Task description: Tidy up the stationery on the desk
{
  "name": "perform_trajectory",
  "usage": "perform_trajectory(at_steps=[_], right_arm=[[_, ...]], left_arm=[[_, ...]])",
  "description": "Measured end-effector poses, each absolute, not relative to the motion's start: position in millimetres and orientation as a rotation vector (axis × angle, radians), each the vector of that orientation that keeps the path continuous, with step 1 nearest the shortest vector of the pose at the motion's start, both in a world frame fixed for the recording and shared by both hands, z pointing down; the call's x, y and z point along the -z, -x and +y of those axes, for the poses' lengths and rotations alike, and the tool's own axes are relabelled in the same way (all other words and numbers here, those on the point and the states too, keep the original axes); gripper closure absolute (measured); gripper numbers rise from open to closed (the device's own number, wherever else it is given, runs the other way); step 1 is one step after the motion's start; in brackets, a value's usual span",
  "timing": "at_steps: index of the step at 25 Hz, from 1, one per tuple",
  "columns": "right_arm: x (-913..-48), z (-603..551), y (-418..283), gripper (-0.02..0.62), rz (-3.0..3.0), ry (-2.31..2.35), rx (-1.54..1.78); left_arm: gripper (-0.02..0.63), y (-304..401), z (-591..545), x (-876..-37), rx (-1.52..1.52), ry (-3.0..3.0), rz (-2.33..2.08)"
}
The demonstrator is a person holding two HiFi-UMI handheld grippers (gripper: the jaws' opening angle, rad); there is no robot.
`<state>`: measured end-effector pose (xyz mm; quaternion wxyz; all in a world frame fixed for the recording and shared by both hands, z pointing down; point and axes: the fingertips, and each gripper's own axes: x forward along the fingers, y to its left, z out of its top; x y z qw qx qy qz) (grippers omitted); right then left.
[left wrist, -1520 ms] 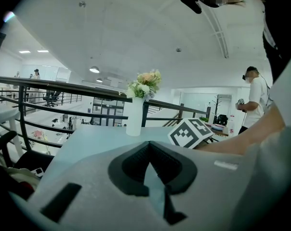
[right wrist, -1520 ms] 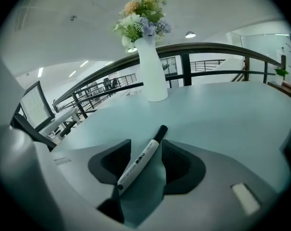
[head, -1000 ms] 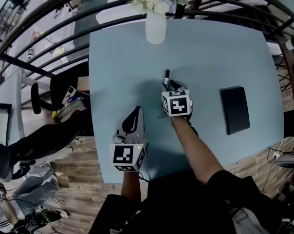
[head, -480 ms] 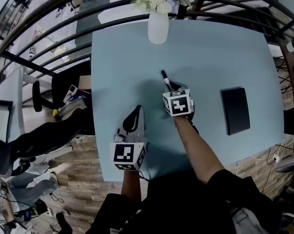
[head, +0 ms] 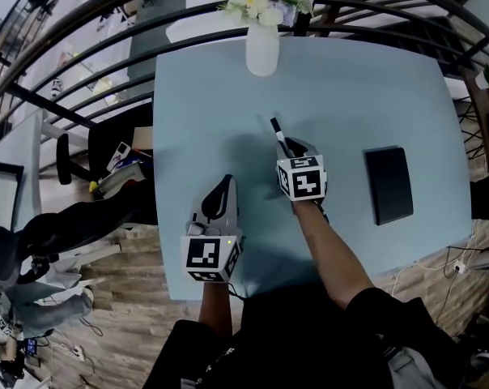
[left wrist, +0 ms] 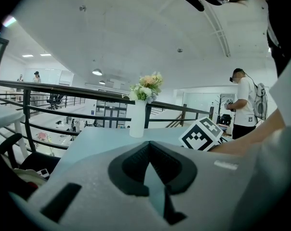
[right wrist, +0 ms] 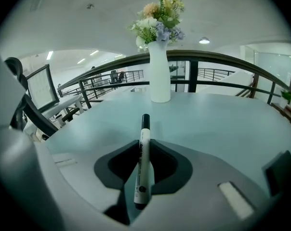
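The right gripper (right wrist: 141,149) has its jaws closed on a marker (right wrist: 145,129), gripping the barrel near its rear end. The black cap sticks out ahead of the jaws and points toward the vase (head: 261,49). The marker is held in front of the vase, about midway down the desk (head: 197,104) from it. Whether the marker is off the desk surface cannot be told.

The left gripper (left wrist: 150,152) has its jaws pressed together with nothing between them. It sits nearer the person than the right one, further from the vase and a little to its left.

Only 1 other loose item shows: a flat black case (head: 389,185), lying closed, well to the right of the vase and apart from both grippers.

The task seems to be at an early stage. The marker is in hand but not yet put anywhere, and the case is untouched. If the case is meant to take the marker, opening it and placing the marker inside are still to do.
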<state>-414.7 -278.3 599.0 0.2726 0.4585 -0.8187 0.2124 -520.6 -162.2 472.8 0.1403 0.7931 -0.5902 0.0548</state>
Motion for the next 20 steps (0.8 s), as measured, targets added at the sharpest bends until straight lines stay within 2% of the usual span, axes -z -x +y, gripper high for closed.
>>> perform_trajectory(at_steps=[20], right_arm=[[-533.1, -242.0, 370.4, 0.512, -2.388, -1.318, -0.596]], left_arm=[[0.612, 493.4, -136.8, -449.3, -0.188, -2.325, -1.748]])
